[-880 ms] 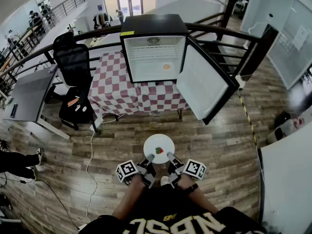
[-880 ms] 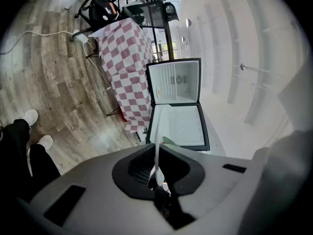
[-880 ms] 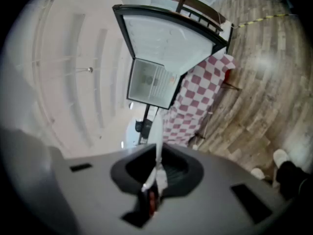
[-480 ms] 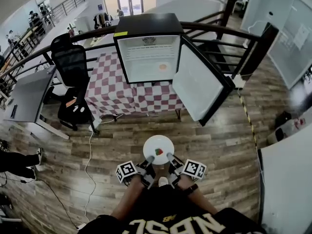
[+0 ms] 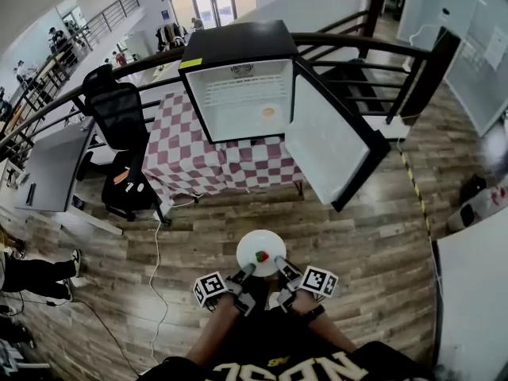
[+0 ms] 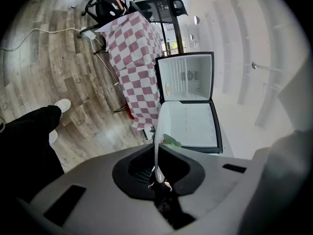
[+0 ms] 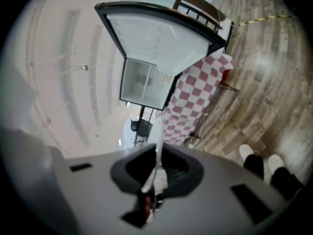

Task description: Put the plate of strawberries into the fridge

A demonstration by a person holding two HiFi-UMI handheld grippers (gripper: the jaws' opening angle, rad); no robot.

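Both claws are on the plate here: the left claw is clenched on the near-left rim and the right claw is clenched on the near-right rim. The plate rides level between them, out in front of the person's body and above the wooden floor. A strawberry sits on the plate's near half, just ahead of the two claws' tips. In both gripper views the white rim runs edge-on straight into the closed jaws. Well ahead of the claws stands the fridge, with its door swung wide open to the right. Its white inside is in plain sight, and a small orange thing lies low at the back. The fridge rests on a tabletop under a red-and-white checked cloth. A black office chair sits off to the claws' far left.
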